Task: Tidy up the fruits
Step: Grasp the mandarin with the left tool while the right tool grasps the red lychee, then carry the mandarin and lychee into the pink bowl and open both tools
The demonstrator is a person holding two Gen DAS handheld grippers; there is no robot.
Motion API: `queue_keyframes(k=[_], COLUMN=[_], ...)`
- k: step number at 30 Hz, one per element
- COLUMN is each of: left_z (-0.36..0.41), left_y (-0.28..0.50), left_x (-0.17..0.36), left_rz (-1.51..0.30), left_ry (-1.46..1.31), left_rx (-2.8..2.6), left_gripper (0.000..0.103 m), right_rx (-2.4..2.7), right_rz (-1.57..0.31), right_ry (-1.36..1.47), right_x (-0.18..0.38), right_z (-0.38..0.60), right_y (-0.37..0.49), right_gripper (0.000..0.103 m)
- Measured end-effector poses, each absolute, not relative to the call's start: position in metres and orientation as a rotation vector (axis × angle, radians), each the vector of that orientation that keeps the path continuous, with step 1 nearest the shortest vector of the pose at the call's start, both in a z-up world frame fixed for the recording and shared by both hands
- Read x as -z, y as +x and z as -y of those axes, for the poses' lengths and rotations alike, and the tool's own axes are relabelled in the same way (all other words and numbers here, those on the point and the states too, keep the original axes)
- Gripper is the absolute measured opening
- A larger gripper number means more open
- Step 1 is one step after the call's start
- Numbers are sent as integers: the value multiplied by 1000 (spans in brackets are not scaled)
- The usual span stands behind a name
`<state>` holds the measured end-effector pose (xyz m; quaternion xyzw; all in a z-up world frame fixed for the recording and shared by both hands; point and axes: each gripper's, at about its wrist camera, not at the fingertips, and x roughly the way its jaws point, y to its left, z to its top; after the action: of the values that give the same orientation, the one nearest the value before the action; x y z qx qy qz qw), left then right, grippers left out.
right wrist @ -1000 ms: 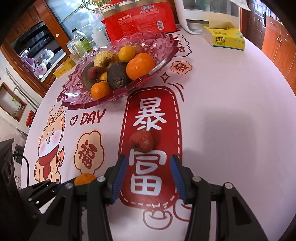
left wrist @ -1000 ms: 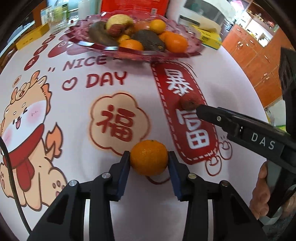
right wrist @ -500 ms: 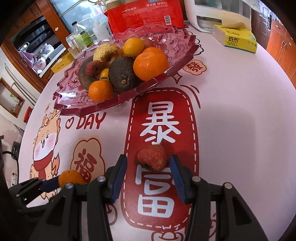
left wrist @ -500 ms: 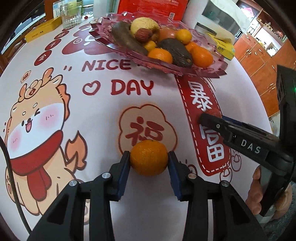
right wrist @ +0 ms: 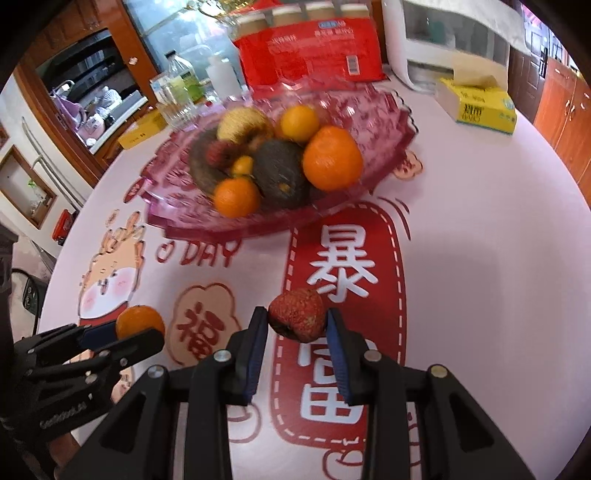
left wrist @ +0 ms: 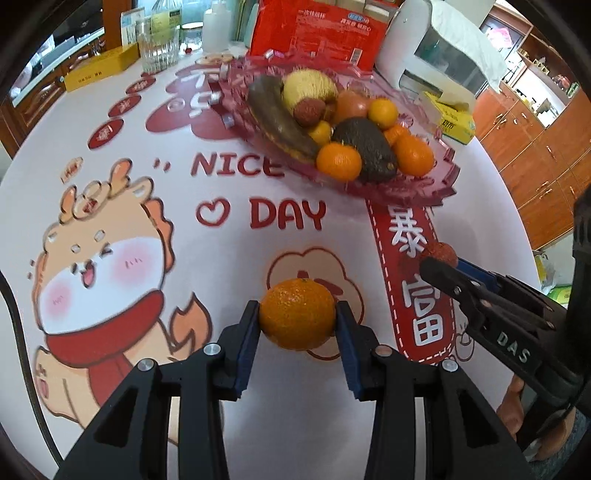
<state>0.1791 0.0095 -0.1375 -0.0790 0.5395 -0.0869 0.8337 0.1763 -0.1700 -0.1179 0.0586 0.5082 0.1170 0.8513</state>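
My left gripper (left wrist: pixel 297 315) is shut on an orange mandarin (left wrist: pixel 297 313) and holds it above the printed tablecloth. My right gripper (right wrist: pixel 297 321) is shut on a red lychee (right wrist: pixel 297 318) and holds it just above the red banner print. The lychee also shows in the left wrist view (left wrist: pixel 439 253), and the mandarin in the right wrist view (right wrist: pixel 139 321). A pink glass fruit plate (right wrist: pixel 384 122) stands farther back, filled with oranges, an avocado, a dark banana and other fruit; it also shows in the left wrist view (left wrist: pixel 417 192).
A red packet (left wrist: pixel 317 31), a white appliance (left wrist: pixel 436 55), a yellow tissue box (right wrist: pixel 480 107), a glass (left wrist: pixel 157 46) and bottles stand behind the plate. A yellow box (left wrist: pixel 99 68) lies at the far left. Wooden cabinets (left wrist: pixel 535 147) are past the table's right edge.
My right gripper has moved forward around the lychee, shut on it and lifted it. My left gripper has risen with the mandarin, and the plate looks closer.
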Motion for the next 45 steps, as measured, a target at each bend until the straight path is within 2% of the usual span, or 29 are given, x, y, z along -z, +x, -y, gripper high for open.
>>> queue_keyframes(k=[17,25,30,45], left_z=[-17,-17,-16,1], left_y=[215,252,285,345], left_x=[-6,-45,-35,51], left_rz=[-908,-839,-867,-1028], left_ry=[-55,-11,-37,-56], left_rx=[213,214,233,273], left_gripper=[39,39,39,39], right_rx=[-344,-314,-290,-242], right_rz=[-770,-706,-754,-980], right_ry=[58,21,78,126], right_x=[-28,-63,-51,49], right_z=[154,155,161,160], right_y=[176,212,248,303], right_gripper=[33,33,33,33])
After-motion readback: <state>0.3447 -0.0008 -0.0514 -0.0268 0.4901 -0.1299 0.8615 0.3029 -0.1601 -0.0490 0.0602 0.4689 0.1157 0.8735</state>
